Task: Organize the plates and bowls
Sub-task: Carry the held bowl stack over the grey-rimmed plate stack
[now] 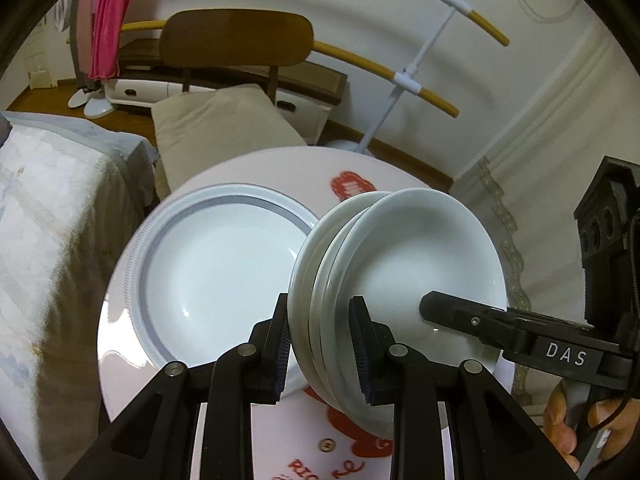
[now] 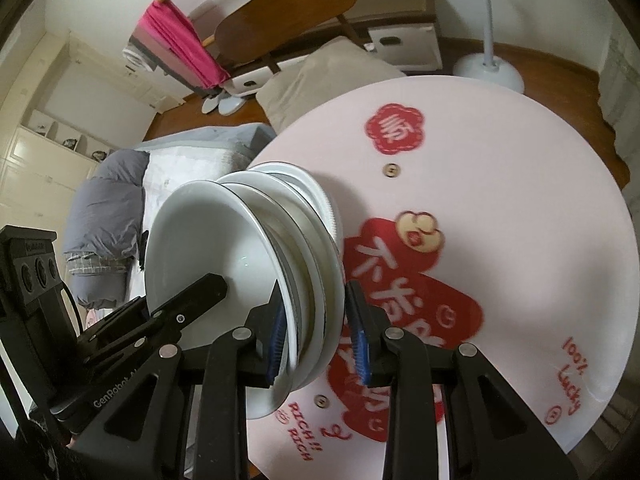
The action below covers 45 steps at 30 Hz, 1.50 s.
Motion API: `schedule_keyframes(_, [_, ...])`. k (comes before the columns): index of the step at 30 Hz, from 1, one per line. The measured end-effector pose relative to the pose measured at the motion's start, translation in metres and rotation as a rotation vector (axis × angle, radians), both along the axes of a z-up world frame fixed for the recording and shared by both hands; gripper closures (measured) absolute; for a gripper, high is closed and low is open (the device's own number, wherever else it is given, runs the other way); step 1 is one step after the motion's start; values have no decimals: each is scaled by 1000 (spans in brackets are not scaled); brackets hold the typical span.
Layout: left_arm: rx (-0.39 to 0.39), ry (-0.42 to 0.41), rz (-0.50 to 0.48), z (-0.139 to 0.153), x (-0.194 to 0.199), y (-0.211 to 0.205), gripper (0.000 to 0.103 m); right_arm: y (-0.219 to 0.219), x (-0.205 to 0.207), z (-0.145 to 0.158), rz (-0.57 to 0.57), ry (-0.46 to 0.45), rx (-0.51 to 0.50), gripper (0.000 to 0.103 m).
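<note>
A stack of several white shallow bowls (image 1: 420, 248) stands tilted on edge above the pink round table (image 1: 120, 352). My left gripper (image 1: 322, 344) is shut on the stack's near rim. One finger of my right gripper (image 1: 448, 308) lies against the top bowl's inside. In the right wrist view my right gripper (image 2: 316, 336) is shut on the same stack (image 2: 208, 240), and a left finger (image 2: 204, 288) reaches in from the left. A larger white plate with a grey ribbed rim (image 1: 208, 264) lies on the table beside the stack, its rim (image 2: 328, 208) showing behind it.
The table top (image 2: 500, 168) carries red prints. Beyond its far edge are a wooden chair (image 1: 236, 36) with a beige cushion (image 1: 224, 128), a bed (image 1: 44, 220), a drying rack with pink cloth (image 2: 180, 40) and a white fan base (image 2: 488, 72). A hand (image 1: 568, 420) holds the right gripper.
</note>
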<state>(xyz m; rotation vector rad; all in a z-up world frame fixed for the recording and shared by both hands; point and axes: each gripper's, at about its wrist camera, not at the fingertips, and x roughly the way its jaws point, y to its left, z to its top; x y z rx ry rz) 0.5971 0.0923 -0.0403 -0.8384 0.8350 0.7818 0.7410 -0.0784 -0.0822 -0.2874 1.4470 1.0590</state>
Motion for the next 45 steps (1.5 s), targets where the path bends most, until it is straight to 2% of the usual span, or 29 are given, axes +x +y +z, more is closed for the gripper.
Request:
schedule_keyframes(18, [-30,7,52,-16,-48,45,80,56,-29,-34,30,39,-57,75])
schedule_keyframes(33, [-67,20,32,-34,-40,69,80,61,-31,-51,1,66,-105,75])
schedule_keyframes(45, [-104,21,31,-44,-44,81,81,68,-34,-52,-39,33,-135,74])
